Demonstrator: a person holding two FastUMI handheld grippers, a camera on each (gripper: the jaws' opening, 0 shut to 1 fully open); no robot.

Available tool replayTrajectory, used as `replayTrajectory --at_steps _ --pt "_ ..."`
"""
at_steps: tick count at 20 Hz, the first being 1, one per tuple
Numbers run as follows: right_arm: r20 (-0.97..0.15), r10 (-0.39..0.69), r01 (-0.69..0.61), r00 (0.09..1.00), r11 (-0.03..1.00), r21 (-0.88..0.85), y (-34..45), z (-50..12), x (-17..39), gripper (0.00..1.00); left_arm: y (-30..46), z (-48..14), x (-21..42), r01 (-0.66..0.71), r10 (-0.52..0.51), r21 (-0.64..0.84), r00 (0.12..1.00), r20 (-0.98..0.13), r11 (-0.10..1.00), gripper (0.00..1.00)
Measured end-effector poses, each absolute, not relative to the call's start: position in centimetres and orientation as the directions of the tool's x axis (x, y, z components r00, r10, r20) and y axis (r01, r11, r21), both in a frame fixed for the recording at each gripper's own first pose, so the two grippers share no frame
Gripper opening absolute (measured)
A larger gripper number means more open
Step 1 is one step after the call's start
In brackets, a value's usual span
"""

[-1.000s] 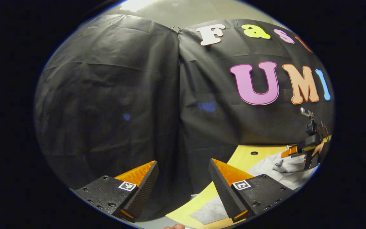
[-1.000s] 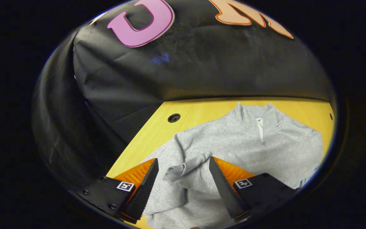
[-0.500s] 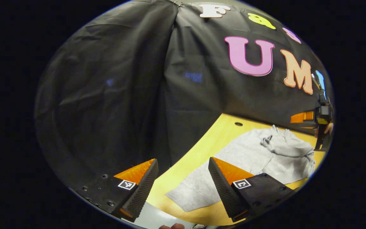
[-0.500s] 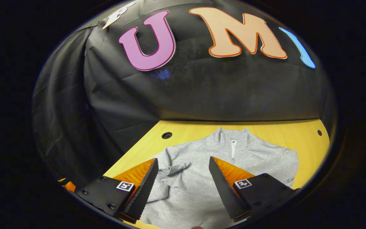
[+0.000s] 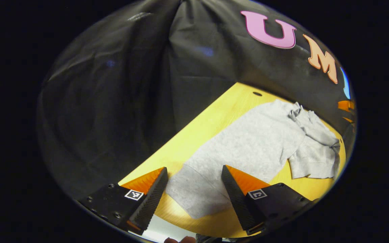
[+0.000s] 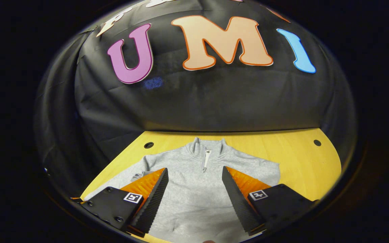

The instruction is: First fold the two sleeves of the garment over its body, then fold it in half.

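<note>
A grey zip-neck sweatshirt [image 6: 198, 189] lies flat on the yellow table [image 6: 295, 158], collar toward the wall. A bunched sleeve end [image 6: 139, 175] rests on its left side. From the left gripper view the garment [image 5: 252, 141] runs away from me, with crumpled cloth [image 5: 316, 148] at its far end. My left gripper [image 5: 194, 190] is open, hovering over the near hem corner. My right gripper [image 6: 194, 190] is open too, above the garment's body with nothing between its fingers. A sliver of the right gripper [image 5: 345, 107] shows at the far right edge.
The black cloth wall [image 6: 198, 104] closes the table's back and left sides. Two round holes [image 6: 149, 145] [image 6: 317, 142] sit near the table's rear corners. Bare yellow wood [image 5: 198, 131] runs along the garment's left side.
The left gripper has swung down and toward the table, bringing the garment's hem between its fingers in view. The right gripper has drawn back from the bunched sleeve and shifted right. Both stayed open.
</note>
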State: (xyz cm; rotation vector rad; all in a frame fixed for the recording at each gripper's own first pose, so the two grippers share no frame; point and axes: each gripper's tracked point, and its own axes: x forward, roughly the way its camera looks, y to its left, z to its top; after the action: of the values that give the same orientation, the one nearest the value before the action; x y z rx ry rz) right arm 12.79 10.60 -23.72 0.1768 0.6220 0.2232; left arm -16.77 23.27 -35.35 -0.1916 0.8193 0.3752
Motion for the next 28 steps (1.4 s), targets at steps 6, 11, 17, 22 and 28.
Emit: replayTrajectory --at_steps 6,11,17,22,28 --pt "-0.538 0.221 -0.124 0.814 0.969 0.212 7.3 -22.8 12.4 0.98 22.6 -35.2 -16.6 -0.368 0.233 -0.007 0.604 -0.763 0.930 0.87" --pt "-0.521 0.217 -0.127 0.826 0.971 0.203 5.6 -22.5 11.0 0.99 20.9 -35.6 -15.4 -0.341 0.183 -0.020 0.552 -0.813 0.940 0.17" --pt "-0.530 0.225 -0.161 0.818 0.973 0.164 4.3 -23.1 8.5 0.99 21.0 -33.3 -13.3 -0.345 0.229 0.023 0.570 -0.789 0.938 0.00" --pt "-0.540 0.230 -0.171 0.810 0.972 0.158 3.4 -23.4 7.3 0.96 20.1 -29.0 -9.4 -0.326 0.216 -0.005 0.639 -0.738 0.945 0.00" --pt "-0.539 0.235 -0.168 0.809 0.971 0.172 2.7 -23.6 6.7 0.99 17.5 -24.3 -4.0 -0.258 0.171 -0.032 0.724 -0.669 0.966 0.00"
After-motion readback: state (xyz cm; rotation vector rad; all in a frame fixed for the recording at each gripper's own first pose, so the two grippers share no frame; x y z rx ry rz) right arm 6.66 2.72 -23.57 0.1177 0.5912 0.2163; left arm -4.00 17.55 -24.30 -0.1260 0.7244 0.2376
